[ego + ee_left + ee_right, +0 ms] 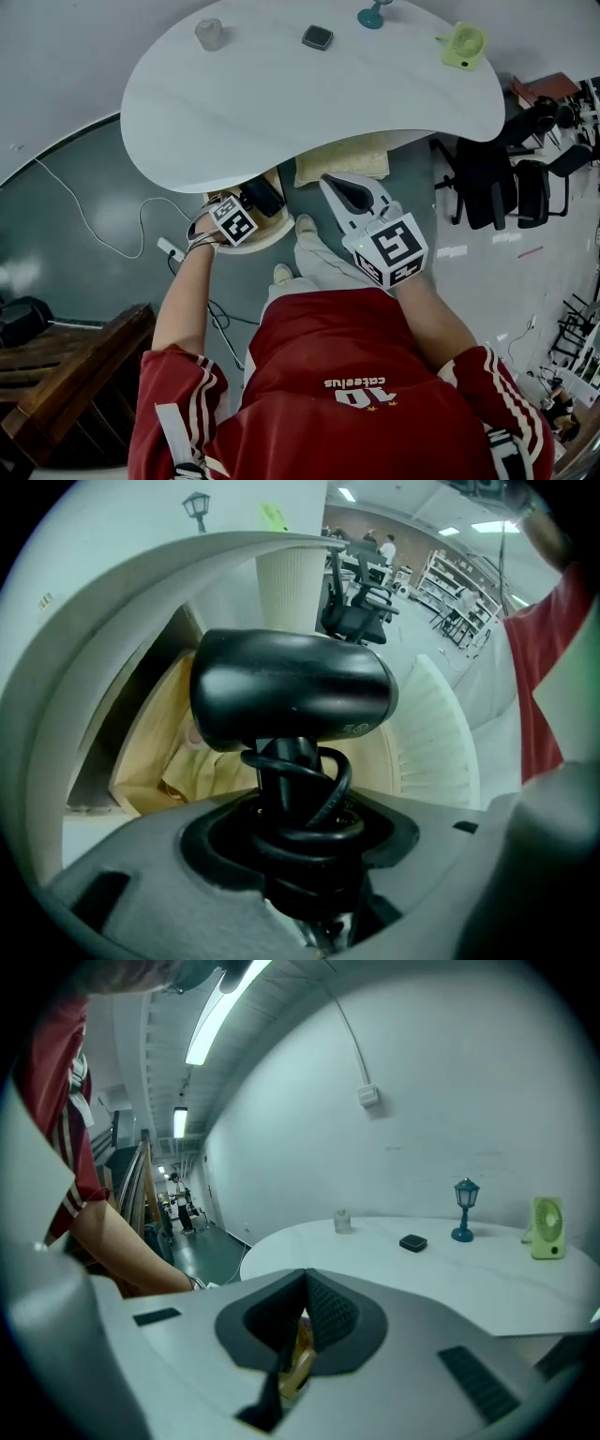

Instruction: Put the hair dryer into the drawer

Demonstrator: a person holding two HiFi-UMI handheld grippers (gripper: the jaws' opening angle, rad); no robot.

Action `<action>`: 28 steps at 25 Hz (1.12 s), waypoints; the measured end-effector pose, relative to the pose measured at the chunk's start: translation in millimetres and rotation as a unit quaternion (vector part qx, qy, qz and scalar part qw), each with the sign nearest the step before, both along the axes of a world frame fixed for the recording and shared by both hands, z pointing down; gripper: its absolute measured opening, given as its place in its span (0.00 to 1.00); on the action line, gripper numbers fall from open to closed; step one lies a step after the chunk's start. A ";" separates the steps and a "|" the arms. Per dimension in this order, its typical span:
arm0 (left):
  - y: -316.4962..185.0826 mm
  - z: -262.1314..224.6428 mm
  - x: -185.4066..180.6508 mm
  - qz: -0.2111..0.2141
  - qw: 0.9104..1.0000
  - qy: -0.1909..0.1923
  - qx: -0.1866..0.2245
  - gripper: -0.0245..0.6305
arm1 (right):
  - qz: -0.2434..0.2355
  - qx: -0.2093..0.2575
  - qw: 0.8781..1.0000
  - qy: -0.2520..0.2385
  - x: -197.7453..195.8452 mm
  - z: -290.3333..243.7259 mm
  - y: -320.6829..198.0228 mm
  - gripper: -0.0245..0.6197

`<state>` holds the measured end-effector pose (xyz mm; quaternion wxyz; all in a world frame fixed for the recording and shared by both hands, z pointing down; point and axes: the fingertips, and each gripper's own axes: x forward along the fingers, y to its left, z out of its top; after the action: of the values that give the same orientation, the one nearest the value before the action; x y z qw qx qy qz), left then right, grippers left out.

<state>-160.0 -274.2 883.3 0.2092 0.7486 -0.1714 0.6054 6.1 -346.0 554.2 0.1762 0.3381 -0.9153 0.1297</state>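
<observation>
The left gripper [300, 841] is clamped on the handle of the black hair dryer [291, 691], its jaws standing wide around both the handle and the cord [323, 789] wound about it. In the head view the dryer hangs at centre-left of the frame, just under the lip of the white table [281, 84] and over the open wooden drawer [141, 733]. It is above the drawer, not yet resting in it. The right gripper [302, 1283] sits at centre-right of the head view, jaw tips together and holding nothing.

The risks lie mostly in the tight space. The bulky dryer head is close beneath the table edge, so it could knock that edge or the drawer wall if tilted on the way down. The grip bears on cord loops as well as handle, so the dryer could twist or slip. On release a loosened loop could drape over the rim and jam the drawer when it is pushed shut.
</observation>
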 end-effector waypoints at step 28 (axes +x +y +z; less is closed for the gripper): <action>-12.7 55.8 -23.9 -0.090 0.992 -0.092 0.013 0.48 | 0.001 -0.004 1.000 0.016 13.2 -2.4 14.1 0.05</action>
<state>-184.0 -286.9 939.1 0.2368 0.6738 -0.2645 0.6481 19.3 -331.9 551.8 0.1916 0.3401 -0.9117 0.1283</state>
